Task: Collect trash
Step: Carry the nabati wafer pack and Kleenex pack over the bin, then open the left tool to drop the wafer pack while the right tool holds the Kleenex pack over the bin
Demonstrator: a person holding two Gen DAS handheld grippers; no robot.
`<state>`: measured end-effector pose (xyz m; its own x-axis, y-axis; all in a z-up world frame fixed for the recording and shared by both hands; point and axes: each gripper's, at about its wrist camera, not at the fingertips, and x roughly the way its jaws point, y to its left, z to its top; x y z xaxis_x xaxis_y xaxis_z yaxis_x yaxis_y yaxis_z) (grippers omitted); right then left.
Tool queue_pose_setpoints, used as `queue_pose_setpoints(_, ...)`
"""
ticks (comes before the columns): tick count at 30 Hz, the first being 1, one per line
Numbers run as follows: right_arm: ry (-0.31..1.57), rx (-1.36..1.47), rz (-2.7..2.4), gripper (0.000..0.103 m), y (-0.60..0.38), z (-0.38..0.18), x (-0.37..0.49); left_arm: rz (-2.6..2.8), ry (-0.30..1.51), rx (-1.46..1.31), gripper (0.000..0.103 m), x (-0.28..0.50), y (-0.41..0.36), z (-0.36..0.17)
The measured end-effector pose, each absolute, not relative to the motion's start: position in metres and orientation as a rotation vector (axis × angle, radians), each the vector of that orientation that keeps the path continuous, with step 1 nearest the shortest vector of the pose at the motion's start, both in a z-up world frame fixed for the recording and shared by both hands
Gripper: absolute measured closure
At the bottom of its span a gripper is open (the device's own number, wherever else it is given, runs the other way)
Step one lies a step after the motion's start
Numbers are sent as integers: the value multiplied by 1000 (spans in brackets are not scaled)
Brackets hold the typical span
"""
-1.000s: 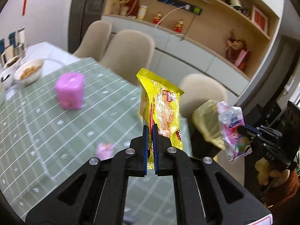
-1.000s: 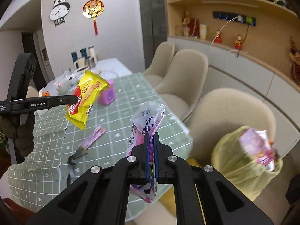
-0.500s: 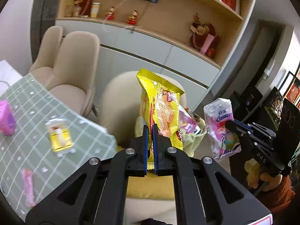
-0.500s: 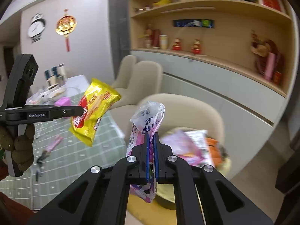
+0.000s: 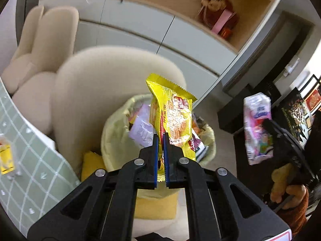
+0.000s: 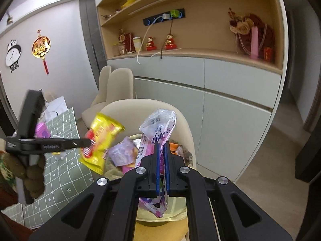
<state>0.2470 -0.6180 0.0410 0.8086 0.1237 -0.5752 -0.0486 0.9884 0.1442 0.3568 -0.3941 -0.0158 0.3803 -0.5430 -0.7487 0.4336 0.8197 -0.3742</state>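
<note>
My left gripper (image 5: 160, 138) is shut on a yellow snack wrapper (image 5: 172, 118) and holds it upright just above a bin lined with a pale yellow bag (image 5: 114, 132), which holds several wrappers and sits on a chair seat. My right gripper (image 6: 162, 148) is shut on a pink and white tissue pack wrapper (image 6: 158, 128), held above the same bin (image 6: 176, 218). The right gripper and its wrapper (image 5: 257, 128) show at the right of the left wrist view. The left gripper and yellow wrapper (image 6: 100, 140) show at the left of the right wrist view.
A cream chair (image 5: 96, 92) backs the bin; two more chairs (image 5: 46, 40) stand behind. The table with a green checked cloth (image 5: 30, 170) is at the left, with a small yellow packet (image 5: 6, 156) on it. A grey cabinet wall (image 6: 230, 100) stands behind.
Both grippers swung away from the table toward the chair with their wrappers. The bin has come from the right side to directly under both wrappers.
</note>
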Motion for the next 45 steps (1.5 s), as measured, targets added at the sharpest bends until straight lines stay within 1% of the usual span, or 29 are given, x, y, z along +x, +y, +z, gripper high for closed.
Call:
queue_pose_setpoints(7, 659, 136, 123, 97, -631, 26, 276, -618, 1105, -52, 98, 386, -442, -59)
queue_pose_setpoints(9, 670, 138, 141, 97, -631, 24, 284, -626, 1117, -41, 95, 389, -447, -63)
queue_pose_setpoints(10, 677, 141, 152, 97, -630, 22, 288, -632, 1121, -46, 89, 390, -447, -63)
queue_pose_setpoints(11, 686, 147, 172, 97, -629, 20, 294, -636, 1119, -61, 78, 391, -445, -61)
queue_pose_setpoints(13, 696, 161, 202, 97, -626, 17, 305, -621, 1099, -83, 68, 391, -437, -54)
queue_pose_setpoints(16, 715, 180, 274, 97, -609, 5, 327, -574, 1047, -100, 66, 382, -415, -38)
queue_pose_setpoints(19, 781, 183, 344, 97, -586, -17, 354, -483, 987, -74, 64, 367, -389, -23)
queue_pose_setpoints(24, 951, 14, 357, 97, -551, -69, 378, -373, 960, -96, 60, 338, -339, -12)
queue_pose_setpoints(26, 1005, -22, 343, 97, -549, -84, 381, -322, 963, -123, 59, 322, -318, -13)
queue_pose_setpoints(30, 1048, -81, 315, 97, -549, -100, 385, -234, 993, -165, 59, 295, -286, -24)
queue_pose_setpoints(34, 1020, -60, 326, 97, -546, -97, 380, -161, 1045, -240, 59, 271, -256, -42)
queue_pose_setpoints(36, 987, -52, 319, 95, -547, -89, 374, -143, 1045, -252, 59, 262, -246, -44)
queue_pose_setpoints(37, 966, -58, 305, 86, -547, -84, 368, -134, 1041, -258, 59, 258, -240, -45)
queue_pose_setpoints(38, 940, -59, 292, 72, -546, -78, 362, -130, 1036, -265, 59, 253, -234, -44)
queue_pose_setpoints(40, 901, -38, 279, 61, -548, -69, 356, -130, 1024, -272, 57, 247, -225, -42)
queue_pose_setpoints(41, 883, -23, 267, 61, -547, -62, 349, -129, 1016, -273, 56, 243, -218, -41)
queue_pose_setpoints(45, 835, -18, 216, 61, -540, -43, 328, -121, 986, -276, 55, 229, -192, -36)
